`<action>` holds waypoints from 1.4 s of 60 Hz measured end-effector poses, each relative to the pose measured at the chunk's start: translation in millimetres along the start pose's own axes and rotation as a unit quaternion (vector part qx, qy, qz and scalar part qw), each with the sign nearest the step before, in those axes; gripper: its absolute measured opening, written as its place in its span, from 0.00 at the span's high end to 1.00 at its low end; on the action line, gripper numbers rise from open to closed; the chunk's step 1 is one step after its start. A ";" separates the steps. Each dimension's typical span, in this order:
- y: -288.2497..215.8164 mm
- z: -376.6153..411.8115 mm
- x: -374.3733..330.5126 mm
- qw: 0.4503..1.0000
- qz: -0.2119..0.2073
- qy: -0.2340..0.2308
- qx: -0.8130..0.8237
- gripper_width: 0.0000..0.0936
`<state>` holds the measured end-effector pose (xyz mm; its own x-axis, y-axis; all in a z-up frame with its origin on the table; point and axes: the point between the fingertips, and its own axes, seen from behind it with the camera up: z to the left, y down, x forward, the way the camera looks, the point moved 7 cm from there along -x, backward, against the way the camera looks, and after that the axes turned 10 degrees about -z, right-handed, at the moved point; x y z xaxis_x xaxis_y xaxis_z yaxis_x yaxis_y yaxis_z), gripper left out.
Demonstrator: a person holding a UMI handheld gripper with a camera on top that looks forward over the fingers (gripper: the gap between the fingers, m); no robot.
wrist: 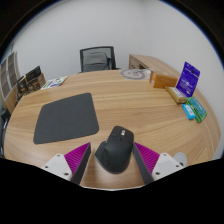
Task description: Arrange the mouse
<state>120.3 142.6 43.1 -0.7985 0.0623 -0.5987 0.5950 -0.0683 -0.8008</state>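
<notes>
Mouse (116, 148) between fingers (78, 156), mat (66, 117) beyond

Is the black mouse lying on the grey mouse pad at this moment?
No: the mouse lies on the bare wooden table, between the open tool's fingers, with the mouse pad apart to its side.

My gripper (117, 160) hung over the near edge of the round wooden table (130, 100), its fingers spread wide. The black mouse (115, 151) sat on the tabletop between them, with a gap at either magenta pad (78, 157). Just beyond the left finger lay a dark grey mouse pad (64, 118), apart from the mouse. Further off to the right stood a purple box (189, 77) beside a green packet (194, 110). A black office chair (97, 58) waited behind the table.
</notes>
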 end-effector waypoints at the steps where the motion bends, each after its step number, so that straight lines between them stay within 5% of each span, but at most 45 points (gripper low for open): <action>1: -0.1 0.0 1.8 1.000 0.001 0.001 0.000 0.08; 24: -5.1 0.2 24.3 1.000 0.011 -0.003 0.004 0.12; 43: -13.3 -2.9 35.3 1.000 0.004 -0.005 0.006 0.47; 62: -17.2 -4.3 34.5 1.000 0.001 -0.003 -0.017 0.71; 74: -27.0 -12.9 13.6 1.000 -0.009 0.022 -0.014 0.72; 84: -84.6 -10.5 -13.5 0.999 -0.044 0.027 -0.007 0.72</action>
<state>81.7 158.0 118.8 -0.8423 0.1210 -0.5252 0.5238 -0.0457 -0.8506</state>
